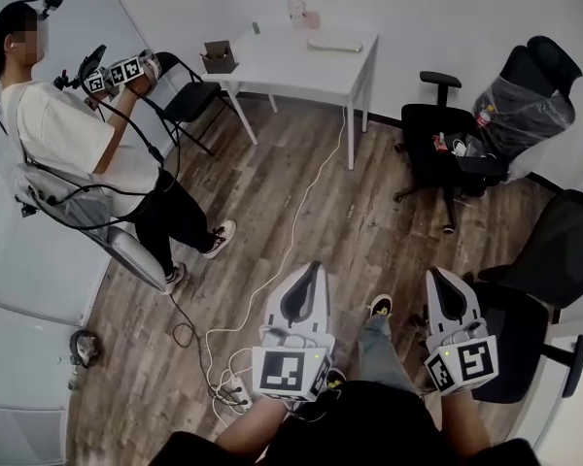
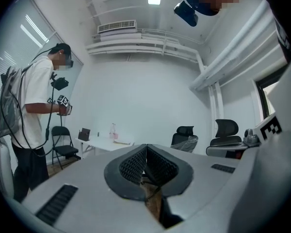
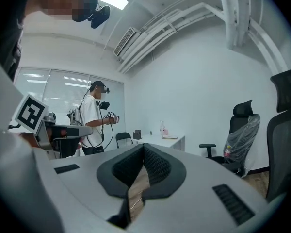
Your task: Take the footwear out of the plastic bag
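Head view shows the left gripper (image 1: 311, 272) and right gripper (image 1: 437, 278), jaws pressed together.

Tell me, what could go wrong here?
The white cable snakes over the floor just ahead of the wearer's shoe, so a step forward might trip on it. The other person stands off to the left with wires hanging from their gear, so walking that way could mean a bump or a snag.

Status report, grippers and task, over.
Left hand-held gripper shut, empty. Right hand-held gripper shut, empty. Footwear bag not in sight. Cable across floor.
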